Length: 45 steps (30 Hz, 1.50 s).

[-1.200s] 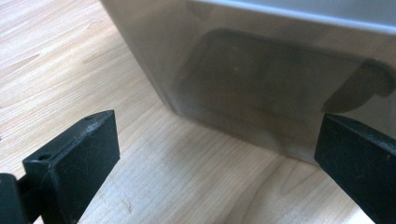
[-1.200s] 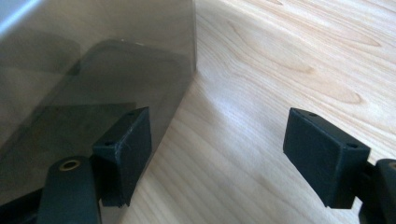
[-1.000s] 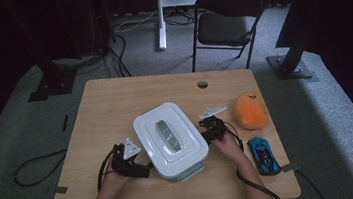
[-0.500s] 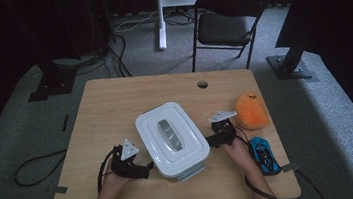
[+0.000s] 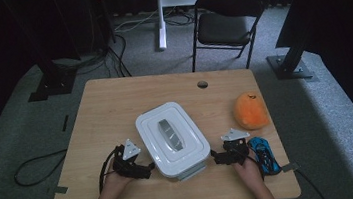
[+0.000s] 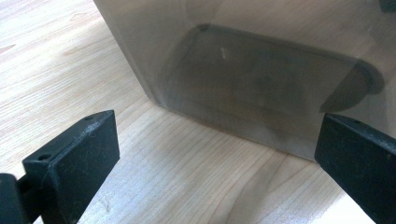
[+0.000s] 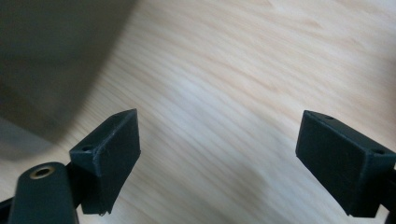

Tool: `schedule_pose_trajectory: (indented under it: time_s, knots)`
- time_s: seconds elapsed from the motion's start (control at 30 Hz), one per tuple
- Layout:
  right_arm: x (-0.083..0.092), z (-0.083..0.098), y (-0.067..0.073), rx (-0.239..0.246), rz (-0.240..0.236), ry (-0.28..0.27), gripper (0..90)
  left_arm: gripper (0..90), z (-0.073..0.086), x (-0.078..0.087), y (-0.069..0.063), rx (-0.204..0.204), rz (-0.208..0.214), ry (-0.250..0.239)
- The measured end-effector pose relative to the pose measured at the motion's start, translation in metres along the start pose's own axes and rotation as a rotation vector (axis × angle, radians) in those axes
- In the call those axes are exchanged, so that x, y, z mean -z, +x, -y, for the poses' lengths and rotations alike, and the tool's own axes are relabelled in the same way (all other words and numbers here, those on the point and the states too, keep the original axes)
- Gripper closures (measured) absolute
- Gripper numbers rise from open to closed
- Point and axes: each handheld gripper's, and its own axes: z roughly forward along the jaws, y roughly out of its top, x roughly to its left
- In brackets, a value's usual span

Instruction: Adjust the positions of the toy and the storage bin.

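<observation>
Black jaws of the right gripper (image 5: 215,158) now sit at the lower right of the high view, drawn back toward the near table edge and clear of the white lidded box (image 5: 171,140); a second ago that gripper was higher in the frame, close against the box's right side. Its jaws have just been opening, and in the right gripper view they stand wide apart with nothing between them, only bare wood below and a blurred grey corner of the box at the upper left. The left gripper (image 5: 145,169) has kept its place at the lower left of the box. In the left gripper view its jaws are spread wide too, one at each bottom corner of the frame, with the box's translucent grey wall (image 6: 261,70) just ahead of them and not pinched.

The box rests in the middle of the wooden table (image 5: 110,107), lid on, its grey handle (image 5: 169,132) on top. A blue toy car (image 5: 264,154) lies just beside the right hand (image 5: 248,169). Farther up on the right sits an orange plush toy (image 5: 251,111). Beyond the table stands a black folding chair (image 5: 223,21).
</observation>
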Motion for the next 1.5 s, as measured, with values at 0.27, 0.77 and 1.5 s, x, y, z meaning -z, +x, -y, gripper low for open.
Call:
schedule_pose_trajectory:
  time_s: [0.27,0.77,1.5]
  knots:
    - [0.010,0.015,-0.004,-0.056,-0.002,0.019,13.1,0.3,-0.002,-0.004,-0.003,0.006,0.017,0.003]
    - [0.005,0.026,-0.004,-0.074,-0.001,0.013,13.0,0.3,-0.002,-0.002,0.000,0.059,0.079,-0.024]
    - [0.001,0.031,-0.005,-0.096,0.016,0.024,11.6,0.4,-0.014,0.044,0.009,0.145,0.092,-0.059]
